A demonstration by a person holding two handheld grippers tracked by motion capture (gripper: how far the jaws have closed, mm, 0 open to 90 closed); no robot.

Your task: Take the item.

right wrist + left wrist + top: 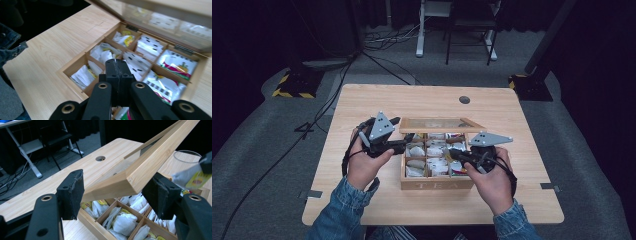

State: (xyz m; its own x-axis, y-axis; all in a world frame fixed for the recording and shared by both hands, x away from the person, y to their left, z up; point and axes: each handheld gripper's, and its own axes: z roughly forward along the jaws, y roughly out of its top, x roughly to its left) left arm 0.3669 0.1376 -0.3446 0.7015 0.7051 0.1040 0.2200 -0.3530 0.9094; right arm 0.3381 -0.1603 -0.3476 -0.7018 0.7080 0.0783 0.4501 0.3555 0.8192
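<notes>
A wooden tea box [437, 184] marked TEA stands mid-table, its compartments packed with tea bags [105, 53]. Its glass-paned lid [442, 125] is raised and tilted over the back. My left gripper [404, 142] is open at the lid's left front corner; in the left gripper view that lid [150, 167] corner lies between the spread jaws of my left gripper [115, 192]. My right gripper [454, 155] hovers over the box's right side, shut on a white tea bag with a yellow label [192, 178]. In the right gripper view my right gripper [116, 65] has its jaws pressed together above the compartments.
A clear glass [187, 156] stands beyond the box on the right. The table has a cable hole [464, 99] near its far edge. Bare wood [362, 110] surrounds the box. Behind the table are chair legs [469, 40], a desk leg and floor cables.
</notes>
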